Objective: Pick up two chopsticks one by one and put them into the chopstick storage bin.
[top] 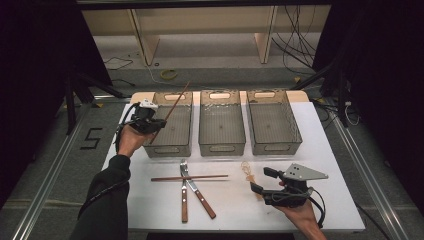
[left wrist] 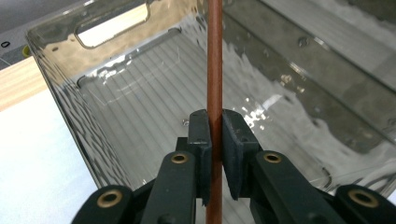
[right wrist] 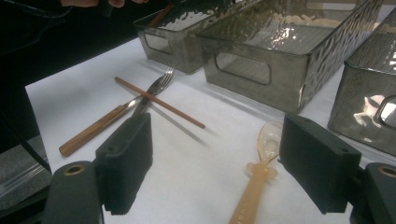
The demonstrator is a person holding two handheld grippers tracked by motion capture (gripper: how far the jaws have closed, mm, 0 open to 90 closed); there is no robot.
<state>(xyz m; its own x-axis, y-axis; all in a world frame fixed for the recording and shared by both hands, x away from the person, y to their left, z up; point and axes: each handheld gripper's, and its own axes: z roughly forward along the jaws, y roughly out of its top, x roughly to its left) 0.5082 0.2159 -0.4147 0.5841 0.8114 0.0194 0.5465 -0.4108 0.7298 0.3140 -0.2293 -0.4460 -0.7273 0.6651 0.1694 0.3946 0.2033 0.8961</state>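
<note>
High view above the near table edge facing forward, both gripper views close, sharing the left bin.

The high view is dim at its sides and top, where black surroundings swallow detail; the white table is the brightest area, evenly lit from above with only faint shadows. It looks soft and low in resolution. In the left gripper view, glare breaks across the rippled bin floor and walls, and the near jaws are slightly blurred. In the right gripper view, the jaws are out of focus, and highlights gleam on the bins.
</note>
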